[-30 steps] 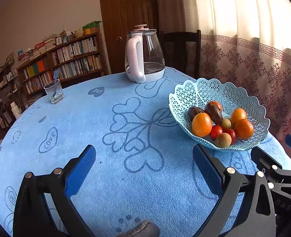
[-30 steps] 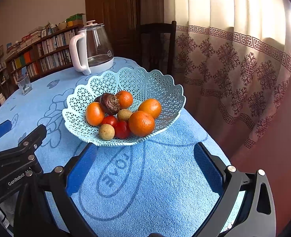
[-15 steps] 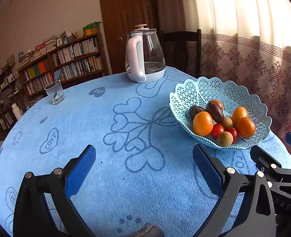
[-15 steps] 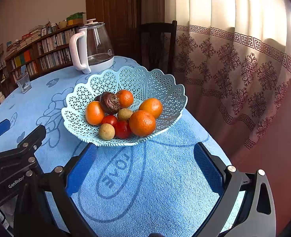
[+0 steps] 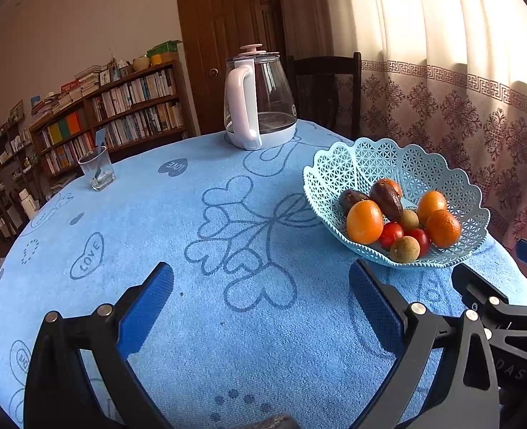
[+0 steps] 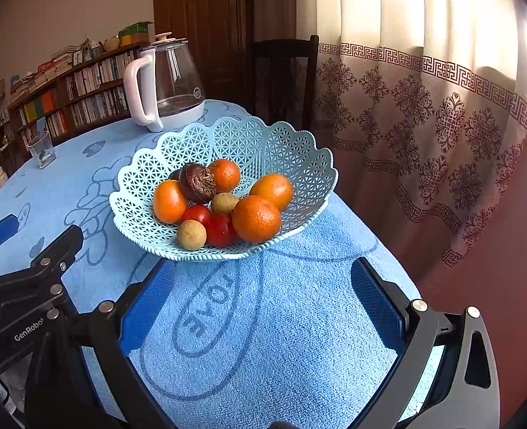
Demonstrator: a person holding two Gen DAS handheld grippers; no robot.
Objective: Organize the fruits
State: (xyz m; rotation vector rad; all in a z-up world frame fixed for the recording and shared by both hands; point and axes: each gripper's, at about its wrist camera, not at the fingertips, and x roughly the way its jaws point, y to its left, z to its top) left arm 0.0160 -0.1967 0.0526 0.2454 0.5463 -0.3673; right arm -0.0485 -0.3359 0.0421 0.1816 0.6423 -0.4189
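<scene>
A pale blue lattice basket (image 5: 370, 157) (image 6: 242, 136) stands at the right side of the round table. It holds several oranges (image 6: 256, 218), two red tomatoes (image 6: 220, 230), small tan fruits (image 6: 191, 235) and dark brown fruits (image 6: 196, 182). My left gripper (image 5: 261, 295) is open over bare cloth, left of the basket, with nothing between its fingers. My right gripper (image 6: 261, 293) is open just in front of the basket's near rim, also empty. Each gripper shows at the edge of the other's view.
A blue cloth with heart prints (image 5: 156, 236) covers the table. A glass kettle with a white handle (image 5: 259, 107) stands at the far side, a drinking glass (image 5: 97, 169) at the far left. A dark chair (image 5: 329, 85), curtains and bookshelves lie beyond.
Both views have drifted slightly; the basket sits a little lower and nearer the right gripper. Both grippers stay open and empty.
</scene>
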